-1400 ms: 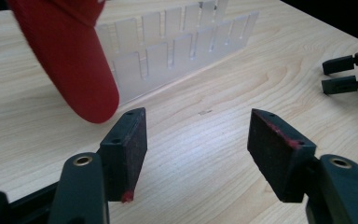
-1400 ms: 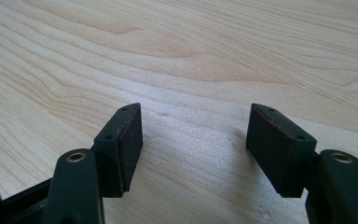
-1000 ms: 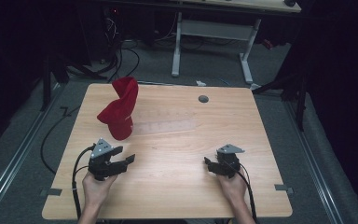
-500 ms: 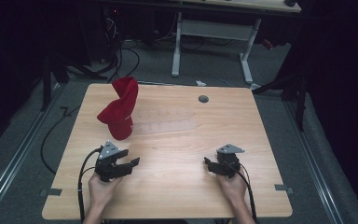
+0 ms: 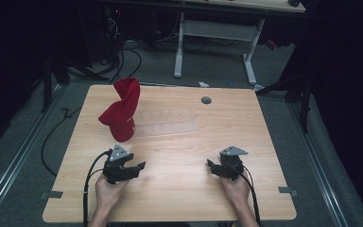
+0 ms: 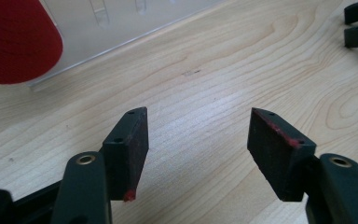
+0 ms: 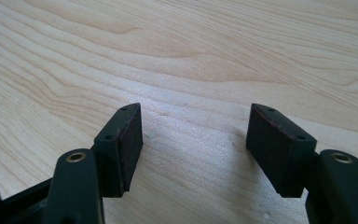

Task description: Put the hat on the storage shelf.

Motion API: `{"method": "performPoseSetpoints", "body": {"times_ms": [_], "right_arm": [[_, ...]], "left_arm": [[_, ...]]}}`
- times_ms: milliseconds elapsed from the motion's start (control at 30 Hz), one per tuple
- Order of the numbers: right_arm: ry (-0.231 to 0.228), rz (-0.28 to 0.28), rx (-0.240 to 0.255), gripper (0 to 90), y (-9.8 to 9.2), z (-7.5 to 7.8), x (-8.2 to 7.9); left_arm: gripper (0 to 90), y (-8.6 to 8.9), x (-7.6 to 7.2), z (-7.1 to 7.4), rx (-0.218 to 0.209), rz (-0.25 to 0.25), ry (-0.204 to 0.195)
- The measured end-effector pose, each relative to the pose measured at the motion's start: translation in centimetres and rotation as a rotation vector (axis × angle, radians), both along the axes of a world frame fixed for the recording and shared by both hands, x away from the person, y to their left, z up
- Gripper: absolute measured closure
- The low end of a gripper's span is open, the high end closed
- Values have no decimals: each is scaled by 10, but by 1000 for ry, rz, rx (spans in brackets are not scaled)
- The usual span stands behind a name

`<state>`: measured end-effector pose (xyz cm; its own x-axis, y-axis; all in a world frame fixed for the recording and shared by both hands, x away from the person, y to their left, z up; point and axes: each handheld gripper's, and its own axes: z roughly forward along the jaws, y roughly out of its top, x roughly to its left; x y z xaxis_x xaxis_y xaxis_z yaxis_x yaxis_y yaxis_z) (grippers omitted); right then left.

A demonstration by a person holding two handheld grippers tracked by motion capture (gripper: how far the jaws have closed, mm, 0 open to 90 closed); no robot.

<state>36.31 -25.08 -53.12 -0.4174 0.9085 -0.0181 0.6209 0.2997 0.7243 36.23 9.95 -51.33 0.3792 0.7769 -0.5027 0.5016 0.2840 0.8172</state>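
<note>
Resting your two hands on a pale wood table [image 5: 179, 142], left gripper [image 5: 139, 166] and right gripper [image 5: 210, 165] both wide apart, empty, red cloth [image 5: 121, 111] beyond the left one, dark room around.

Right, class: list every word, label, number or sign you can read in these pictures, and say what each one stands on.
None: no readable text anywhere.
Red cloth: plain, no label seen.
Clear plastic sheet: faint marks only, too blurred to read.
Left gripper, right gripper: no print visible.
Wooden table: wood grain only.

left tongs [image 5: 139, 166]: jaws apart, nothing between | right tongs [image 5: 210, 165]: jaws apart, nothing between, facing inward
</note>
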Motion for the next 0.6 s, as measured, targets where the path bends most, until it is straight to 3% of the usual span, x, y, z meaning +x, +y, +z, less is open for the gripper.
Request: {"method": "performPoseSetpoints", "body": {"times_ms": [233, 333, 467, 600], "right_arm": [[1, 0, 0, 364, 0, 0, 0], [0, 0, 0, 363, 0, 0, 0], [1, 0, 0, 363, 0, 0, 0], [-1, 1, 0, 363, 0, 0, 0]], "left_arm": [[370, -10, 8, -16, 80, 12, 4], [360, -15, 11, -28, 148, 25, 15], [334, -16, 10, -33, 124, 36, -20], [335, -16, 10, -33, 124, 38, -19]]}}
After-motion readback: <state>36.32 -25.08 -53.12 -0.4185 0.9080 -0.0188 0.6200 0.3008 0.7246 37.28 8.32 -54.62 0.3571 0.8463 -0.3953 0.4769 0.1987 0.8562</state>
